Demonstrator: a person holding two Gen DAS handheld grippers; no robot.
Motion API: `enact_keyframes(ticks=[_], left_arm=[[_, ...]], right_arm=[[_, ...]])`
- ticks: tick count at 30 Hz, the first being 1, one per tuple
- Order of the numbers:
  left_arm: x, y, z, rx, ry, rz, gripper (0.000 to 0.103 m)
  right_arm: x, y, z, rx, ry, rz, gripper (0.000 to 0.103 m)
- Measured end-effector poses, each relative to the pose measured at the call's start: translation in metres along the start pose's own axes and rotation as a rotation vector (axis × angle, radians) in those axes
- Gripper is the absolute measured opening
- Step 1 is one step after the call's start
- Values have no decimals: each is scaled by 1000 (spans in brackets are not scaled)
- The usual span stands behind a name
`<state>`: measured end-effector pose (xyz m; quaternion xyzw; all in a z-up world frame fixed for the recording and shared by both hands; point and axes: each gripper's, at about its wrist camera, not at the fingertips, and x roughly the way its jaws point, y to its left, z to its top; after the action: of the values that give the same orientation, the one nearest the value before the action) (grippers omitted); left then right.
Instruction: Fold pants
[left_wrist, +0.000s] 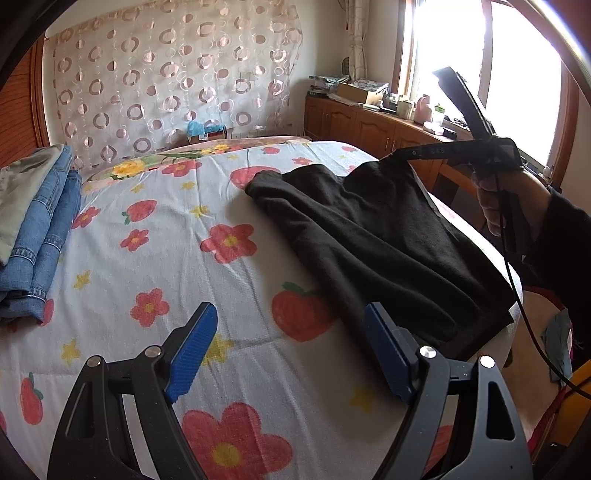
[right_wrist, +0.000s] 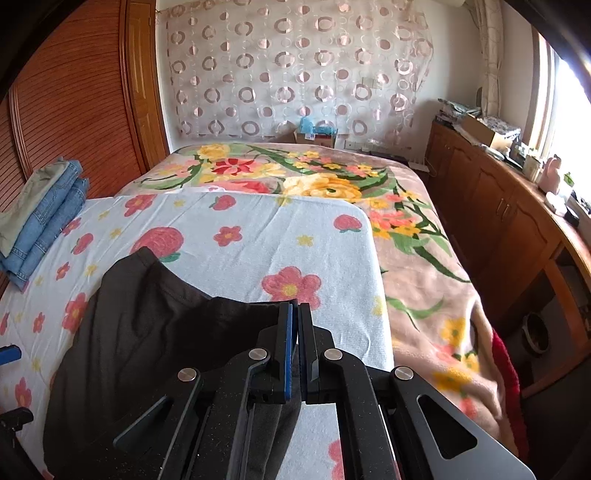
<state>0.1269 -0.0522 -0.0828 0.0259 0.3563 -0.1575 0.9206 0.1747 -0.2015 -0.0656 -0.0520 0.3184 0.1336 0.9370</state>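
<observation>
While we are holding a gripper in each hand over the bed (right_wrist: 424, 258), the black pants (left_wrist: 369, 236) are lying on the flowered sheet (left_wrist: 166, 258) that is covering the near part of that bed. Our right gripper (right_wrist: 294, 314) is pinching the pants at one edge, its blue pads pressed together on the dark cloth, and that edge is being held up off the sheet while the rest of the pants is resting flat. In the left wrist view, that same gripper (left_wrist: 404, 155) is showing beyond the pants, with our right hand (left_wrist: 506, 199) wrapped around its handle. Our left gripper (left_wrist: 291, 332) is hovering above the sheet with its jaws spread wide and nothing between them; its right finger is sitting just beside the near hem of the pants. A stack of folded jeans (left_wrist: 40, 236) is sitting on the sheet, well apart from the pants, on their left.
</observation>
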Motion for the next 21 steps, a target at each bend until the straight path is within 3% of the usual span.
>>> enact_keyframes(ticks=[5,7,10,13,21], left_arm=[[0,0,-1,0,0,-3,82],[-1,-1,-1,1,-2,-4,82],[-2,-2,-2,2,-5,-8,82],[-3,-3,-2,5,-5,-13,82],[0,-11,-4,15,11,-24,82]], right_arm=[[-3,-3,-5,-2,-1,4,4],[-5,-6,-8,7,13,14,15],[-18,-8,-15,12,10,49,16],[-32,-2,-33,3,27,71,23],[-71,10,-89,6,49,144,25]])
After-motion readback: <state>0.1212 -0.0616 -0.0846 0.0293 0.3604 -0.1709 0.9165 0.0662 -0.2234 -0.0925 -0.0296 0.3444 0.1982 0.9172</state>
